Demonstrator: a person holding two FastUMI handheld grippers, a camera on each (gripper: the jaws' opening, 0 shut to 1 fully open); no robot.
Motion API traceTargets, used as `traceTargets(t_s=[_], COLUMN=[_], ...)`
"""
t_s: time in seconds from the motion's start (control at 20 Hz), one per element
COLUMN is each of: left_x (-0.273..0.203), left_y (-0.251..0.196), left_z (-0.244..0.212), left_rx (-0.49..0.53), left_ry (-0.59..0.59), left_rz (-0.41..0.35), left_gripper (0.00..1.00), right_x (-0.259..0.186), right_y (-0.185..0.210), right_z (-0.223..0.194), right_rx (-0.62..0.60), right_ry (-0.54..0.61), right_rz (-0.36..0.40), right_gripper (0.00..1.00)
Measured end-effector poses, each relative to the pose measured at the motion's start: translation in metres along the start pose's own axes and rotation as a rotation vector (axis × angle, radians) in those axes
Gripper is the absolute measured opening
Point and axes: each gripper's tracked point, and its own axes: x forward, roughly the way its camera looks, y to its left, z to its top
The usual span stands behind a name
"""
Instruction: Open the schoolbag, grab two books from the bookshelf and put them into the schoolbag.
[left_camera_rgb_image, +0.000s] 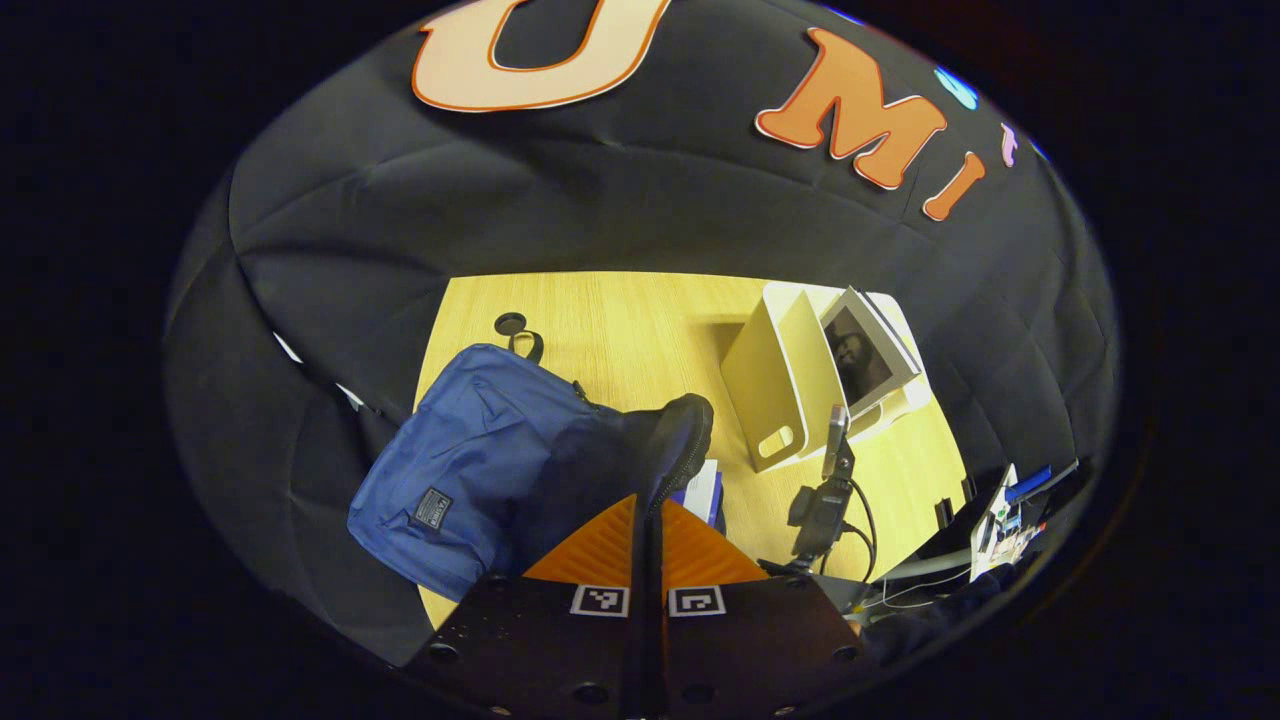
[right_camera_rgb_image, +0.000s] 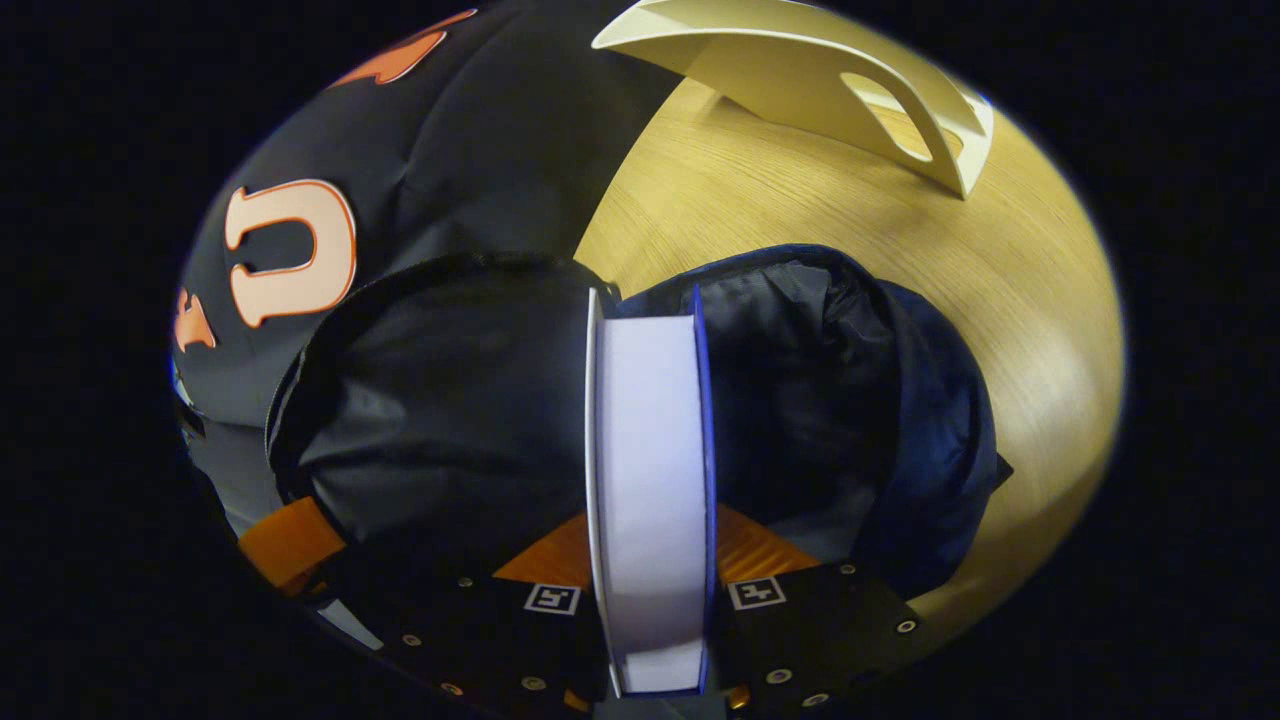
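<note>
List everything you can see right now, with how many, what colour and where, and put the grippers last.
schoolbag: one, blue with dark lining, on the left of the table, its mouth open.
book in hand: one, white page edges, blue cover, at the bag's mouth.
bookshelf: one, cream, on the table's right side.
book on shelf: one, dark picture on the cover, leaning in the bookshelf.
table: one, light wood.
camera stand: one, black, at the table's near edge.
left gripper: one, closed on the bag's flap.
right gripper: one, clamped on the book in hand.
</note>
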Motion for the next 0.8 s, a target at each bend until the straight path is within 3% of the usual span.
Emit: traceTargets(t_s=[0.1,0.15,0.2,0.5,0.55,0.6,0.65,0.7,0.75,0.8], left_x=[0.0,-0.001,-0.003,0.001,0.001,0.002,0.001,0.002,0.003,0.003], left_y=[-0.001,0.0,0.0,-0.001,0.0,0.002,0.004,0.006,0.007,0.008], left_z=[-0.001,0.0,0.0,-0.004,-0.004,-0.003,-0.003,-0.004,-0.004,-0.004], left_rx=[-0.008,-0.014,-0.018,-0.034,-0.039,-0.044,-0.047,-0.048,-0.047,-0.048], left_ry=[-0.002,-0.006,-0.008,-0.005,-0.006,-0.009,-0.012,-0.014,-0.016,-0.019], left_rz=[-0.003,0.0,0.004,0.003,0.002,0.002,0.002,0.002,0.0,0.002], left_gripper=[0.0,0.0,0.0,0.01,0.0,0.0,0.0,0.0,0.0,0.0], right_x=[-0.001,0.001,0.004,0.005,0.0,-0.007,-0.017,-0.024,-0.031,-0.039], right_y=[-0.001,-0.003,-0.005,-0.019,-0.025,-0.027,-0.026,-0.028,-0.03,-0.032], right_z=[-0.001,-0.003,-0.005,-0.022,-0.022,-0.024,-0.025,-0.025,-0.023,-0.019], right_rx=[0.009,0.014,0.024,0.019,0.008,-0.004,-0.022,-0.043,-0.066,-0.091], right_ry=[0.009,0.025,0.043,0.131,0.14,0.162,0.179,0.189,0.189,0.185], right_rz=[0.006,0.008,0.004,-0.078,-0.114,-0.136,-0.151,-0.167,-0.185,-0.203], right_gripper=[0.39,0.5,0.41,0.54,0.43,0.53,0.88,0.65,0.87,0.91])
